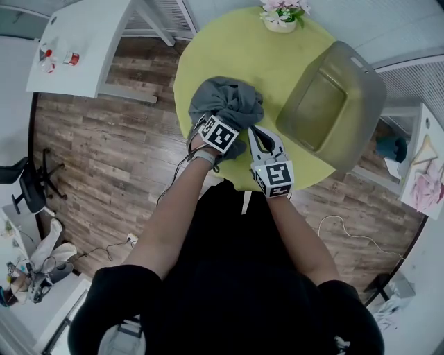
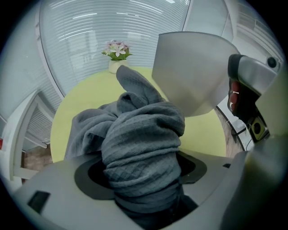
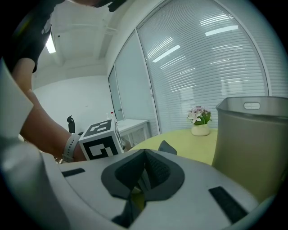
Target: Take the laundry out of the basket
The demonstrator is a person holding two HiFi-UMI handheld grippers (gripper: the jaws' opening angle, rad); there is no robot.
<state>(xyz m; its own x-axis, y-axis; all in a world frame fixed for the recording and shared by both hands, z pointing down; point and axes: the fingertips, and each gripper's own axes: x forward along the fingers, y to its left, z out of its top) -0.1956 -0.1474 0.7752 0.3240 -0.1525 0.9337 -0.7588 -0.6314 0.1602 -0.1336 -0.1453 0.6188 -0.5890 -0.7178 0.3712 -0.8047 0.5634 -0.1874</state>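
Note:
A grey waffle-weave cloth (image 1: 229, 100) lies bunched on the round yellow-green table (image 1: 229, 48), near its front-left edge. My left gripper (image 1: 223, 118) points steeply down into it and is shut on a thick twist of the cloth (image 2: 144, 139), which hides the fingertips. The olive-grey laundry basket (image 1: 361, 76) stands to the right, and its inside looks bare. My right gripper (image 1: 259, 133) hovers at the table's front edge between cloth and basket. Its jaws (image 3: 144, 173) meet with nothing between them. The basket wall (image 3: 252, 139) rises close on its right.
A small pot of pink flowers (image 1: 281, 17) stands at the table's far edge. A white desk (image 1: 83, 41) is at the back left, over wooden floor. An office chair (image 1: 31, 184) stands far left, and cables trail on the floor. A shelf with pink fabric (image 1: 427, 184) is on the right.

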